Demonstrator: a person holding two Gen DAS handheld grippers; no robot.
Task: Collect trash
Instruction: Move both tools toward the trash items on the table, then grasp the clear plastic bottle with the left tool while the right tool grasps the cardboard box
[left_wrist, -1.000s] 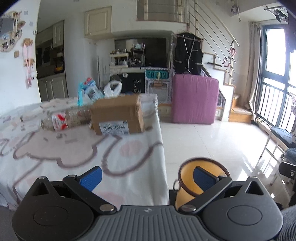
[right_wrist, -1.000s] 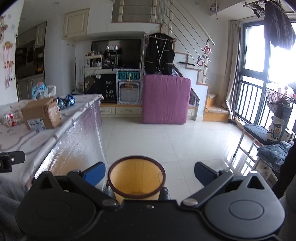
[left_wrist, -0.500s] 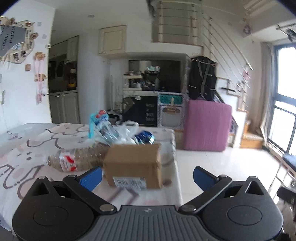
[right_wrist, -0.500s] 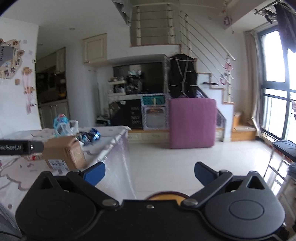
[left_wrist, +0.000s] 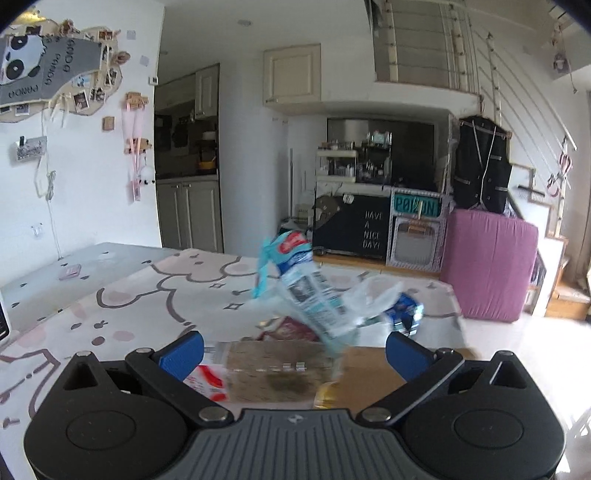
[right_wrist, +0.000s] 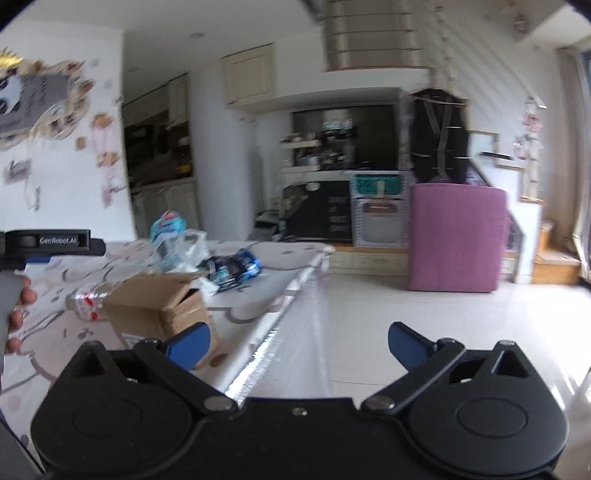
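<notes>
Trash lies on a table with a pink cartoon cloth (left_wrist: 122, 295). A cardboard box (right_wrist: 159, 310) sits near the table's right edge; its top (left_wrist: 369, 365) shows just ahead of my left gripper. A crushed plastic bottle (left_wrist: 273, 380) lies between the left gripper's fingers, apart from them. A blue and white wrapper (left_wrist: 306, 288), a clear plastic bag (left_wrist: 373, 299) and a blue packet (right_wrist: 232, 267) lie behind the box. My left gripper (left_wrist: 293, 349) is open and empty over the table. My right gripper (right_wrist: 299, 341) is open and empty above the table's right edge.
A purple cushioned block (right_wrist: 456, 238) stands on the tiled floor (right_wrist: 461, 332) right of the table. Dark shelving and a counter (left_wrist: 373, 206) stand at the back, stairs at the right. The left gripper's body (right_wrist: 48, 242) and the hand holding it show left in the right wrist view.
Both grippers have risen and moved forward over the table toward the trash. The yellow bin seen below them earlier has dropped out of view. Both stay open.
</notes>
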